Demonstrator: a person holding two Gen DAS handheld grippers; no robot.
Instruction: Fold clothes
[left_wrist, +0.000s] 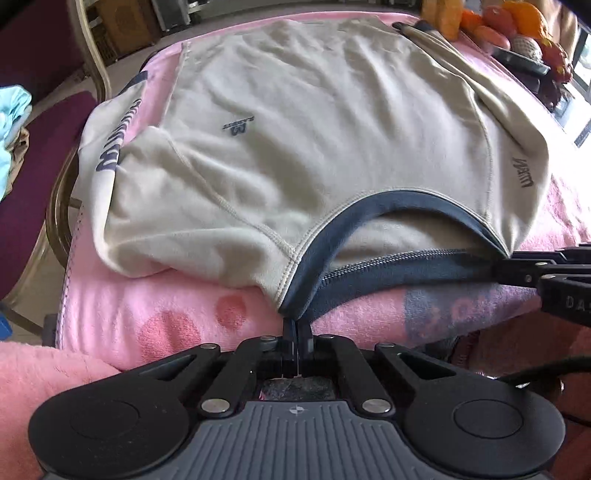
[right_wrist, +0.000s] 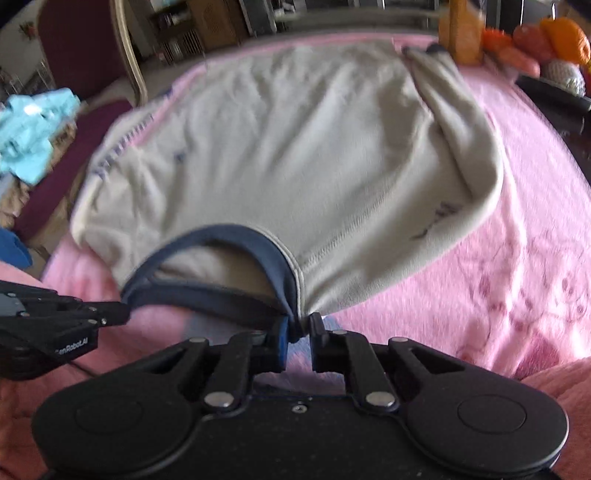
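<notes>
Left gripper (left_wrist: 296, 325) and right gripper (right_wrist: 298, 325) clamped on sweatshirt (left_wrist: 295, 129) collar corners, pink blanket (left_wrist: 166, 306) beneath

The left tool (left_wrist: 297, 325) points forward, low over the table. Its two fingers are pressed together, pinching one end of the collar (left_wrist: 388, 206). The right tool (right_wrist: 300, 324) also points forward and sits low. Its fingers are almost together, with the other end of the collar squeezed between them. In the left view, the right tool (left_wrist: 513, 264) comes in from the right side and meets the collar's far end. In the right view, the left tool (right_wrist: 120, 310) comes in from the left side, touching the collar. Both tools sit side by side, apart, with the collar between them.
</notes>
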